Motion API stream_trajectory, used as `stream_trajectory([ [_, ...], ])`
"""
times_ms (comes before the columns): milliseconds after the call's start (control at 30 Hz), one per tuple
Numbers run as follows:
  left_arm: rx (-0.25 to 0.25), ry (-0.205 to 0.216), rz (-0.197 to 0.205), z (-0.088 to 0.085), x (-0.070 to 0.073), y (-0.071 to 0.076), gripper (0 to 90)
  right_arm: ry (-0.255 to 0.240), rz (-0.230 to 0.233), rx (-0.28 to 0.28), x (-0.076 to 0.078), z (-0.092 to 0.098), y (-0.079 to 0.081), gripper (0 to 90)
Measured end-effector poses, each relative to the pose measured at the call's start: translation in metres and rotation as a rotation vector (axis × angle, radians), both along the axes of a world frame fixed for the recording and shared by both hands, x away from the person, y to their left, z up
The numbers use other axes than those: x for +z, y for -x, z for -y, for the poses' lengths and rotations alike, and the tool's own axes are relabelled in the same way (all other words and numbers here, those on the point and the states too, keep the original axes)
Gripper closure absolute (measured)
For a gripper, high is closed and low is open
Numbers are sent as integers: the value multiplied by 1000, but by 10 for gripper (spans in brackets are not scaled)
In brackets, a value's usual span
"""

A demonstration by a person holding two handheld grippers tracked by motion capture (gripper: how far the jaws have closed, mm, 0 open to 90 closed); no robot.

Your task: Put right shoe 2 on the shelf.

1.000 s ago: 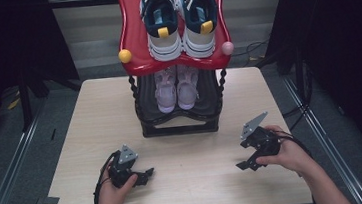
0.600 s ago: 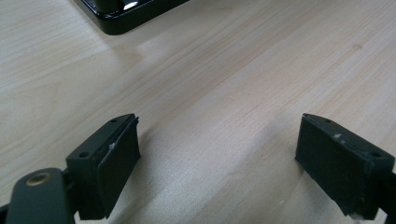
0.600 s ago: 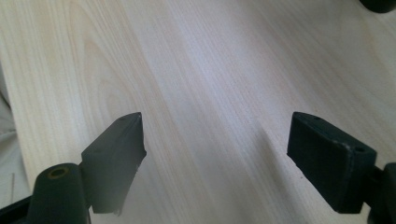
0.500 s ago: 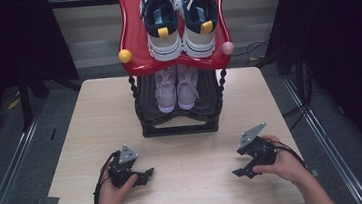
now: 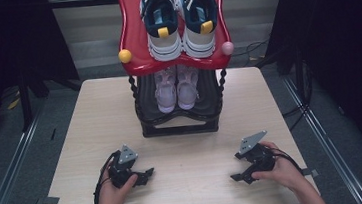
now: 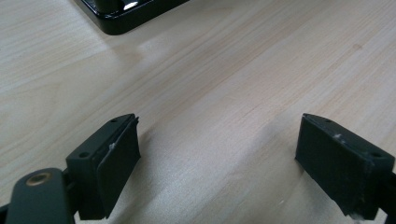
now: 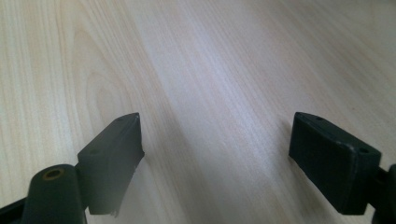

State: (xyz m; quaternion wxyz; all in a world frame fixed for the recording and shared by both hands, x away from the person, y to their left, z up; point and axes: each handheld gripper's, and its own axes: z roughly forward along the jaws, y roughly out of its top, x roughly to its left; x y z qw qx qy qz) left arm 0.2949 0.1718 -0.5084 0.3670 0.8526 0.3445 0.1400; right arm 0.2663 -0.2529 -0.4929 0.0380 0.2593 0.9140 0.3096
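Grippers, left gripper and right gripper, rest spread-jawed and empty before the shoe rack; reaching its pink shoes likely needs a level, straight approach.

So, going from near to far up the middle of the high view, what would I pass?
Bare wooden table → black lower shelf → pink shoes → red top shelf → navy-and-white sneakers.

Pale wooden table on grey floor, dark curtains behind
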Motion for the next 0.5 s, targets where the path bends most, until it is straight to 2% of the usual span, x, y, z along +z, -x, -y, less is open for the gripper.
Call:
stream_trajectory([
  [500, -5, -2, -1, 0, 0, 0, 130, -86, 114, -46, -12, 5, 15, 144],
])
